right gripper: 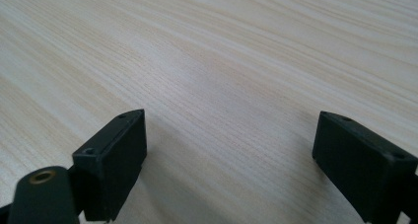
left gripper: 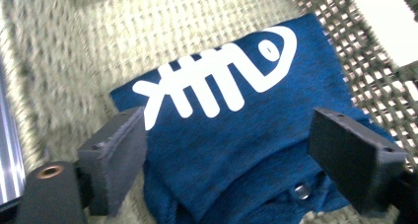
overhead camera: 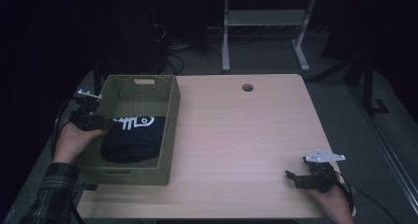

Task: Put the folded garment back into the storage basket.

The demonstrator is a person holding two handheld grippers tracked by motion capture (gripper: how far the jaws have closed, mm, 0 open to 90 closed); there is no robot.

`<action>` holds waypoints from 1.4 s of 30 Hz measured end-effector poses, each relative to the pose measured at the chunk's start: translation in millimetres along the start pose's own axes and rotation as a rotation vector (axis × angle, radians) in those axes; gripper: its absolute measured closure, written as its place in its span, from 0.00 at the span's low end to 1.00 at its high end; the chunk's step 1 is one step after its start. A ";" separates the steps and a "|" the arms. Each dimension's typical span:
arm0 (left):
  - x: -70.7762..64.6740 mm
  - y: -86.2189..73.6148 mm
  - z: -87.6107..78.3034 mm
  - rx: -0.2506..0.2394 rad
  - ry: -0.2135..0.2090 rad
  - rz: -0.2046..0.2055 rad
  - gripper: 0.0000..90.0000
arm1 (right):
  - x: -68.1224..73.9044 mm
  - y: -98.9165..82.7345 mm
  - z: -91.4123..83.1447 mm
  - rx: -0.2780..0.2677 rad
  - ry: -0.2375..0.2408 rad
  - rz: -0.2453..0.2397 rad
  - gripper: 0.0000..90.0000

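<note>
Garment (overhead camera: 132,137) — dark blue, folded, white fish-bone print up — lies inside the woven basket (overhead camera: 170,130), apparently placed. Left gripper (left gripper: 226,150) hangs above it, jaws wide, gripping nothing. Right gripper (overhead camera: 294,179) idles over bare table (overhead camera: 236,135), jaws spread, empty — little left but withdrawing.

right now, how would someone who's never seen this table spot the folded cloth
Find the green woven basket at the table's left edge. Inside, at its near end, lies the folded cloth. It is dark blue with a white fish-skeleton print on top, and nothing else lies in the basket.
</note>
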State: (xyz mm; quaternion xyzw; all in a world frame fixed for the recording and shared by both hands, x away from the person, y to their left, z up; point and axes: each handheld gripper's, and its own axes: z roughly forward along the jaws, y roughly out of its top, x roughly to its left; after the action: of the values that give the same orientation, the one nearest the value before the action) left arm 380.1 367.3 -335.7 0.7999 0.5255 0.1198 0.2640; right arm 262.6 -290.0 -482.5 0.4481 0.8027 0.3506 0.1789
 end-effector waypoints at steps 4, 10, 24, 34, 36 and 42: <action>-12.7 4.5 2.3 -0.018 -0.004 0.023 0.16 | 0.0 0.0 0.0 0.000 0.001 0.000 0.14; -37.1 14.4 6.0 -0.045 -0.043 0.064 0.16 | -0.2 -0.1 0.0 0.000 0.001 -0.001 0.14; -90.6 36.4 15.7 -0.116 -0.121 0.136 0.16 | -0.1 -0.1 0.0 0.000 0.001 -0.001 0.14; -129.3 42.8 22.1 -0.153 -0.174 0.182 0.16 | -0.1 0.0 0.0 0.000 0.001 -0.001 0.14; -136.9 42.9 23.2 -0.160 -0.183 0.190 0.16 | -0.1 0.0 0.0 0.000 0.001 -0.001 0.14; -166.4 42.1 28.9 -0.171 -0.215 0.234 0.16 | 0.0 0.1 0.2 0.002 0.004 -0.004 0.13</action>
State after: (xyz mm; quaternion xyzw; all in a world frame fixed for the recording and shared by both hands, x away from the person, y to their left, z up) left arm 356.6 195.4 -322.4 0.8385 0.3853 0.1076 0.3699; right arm 262.8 -289.8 -482.6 0.4461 0.8042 0.3502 0.1777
